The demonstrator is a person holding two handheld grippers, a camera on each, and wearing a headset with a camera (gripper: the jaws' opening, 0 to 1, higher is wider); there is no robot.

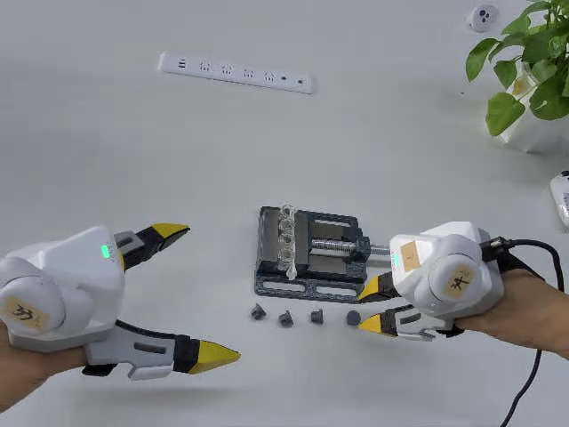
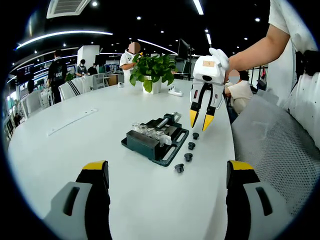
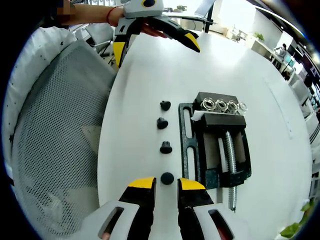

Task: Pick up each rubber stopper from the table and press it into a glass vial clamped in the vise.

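We see the vise (image 1: 311, 263) sitting near the middle of the white table (image 1: 116, 160), its screw pointing towards the right gripper (image 1: 365, 309). Four glass vials (image 1: 287, 237) stand upright in a row, clamped between its jaws with their mouths open. Four rubber stoppers (image 1: 285, 318) lie in a line on the tabletop just in front of the vise base, each a little apart from the next. The right gripper is held low at the right end of that line, with a black cable (image 1: 532, 374) trailing from the hand that holds it. Its yellow-tipped jaws are parted by a narrow gap and grip nothing, and the nearest stopper (image 1: 353, 317) lies just ahead of the tips. In the right gripper view that stopper sits at the mouth of the gap between the two tips. We cannot tell whether either tip touches it. In the left gripper view the right gripper (image 2: 200, 120) points down at the end of the stopper line. The left gripper (image 1: 202, 294) hovers well to the left of the vise, its jaws spread wide and holding nothing, and in its own view the two tips frame the vise and the stoppers from a distance. On the far side of the table lies a white power strip (image 1: 236, 73), and a potted plant (image 1: 526, 67) stands at the far right corner.
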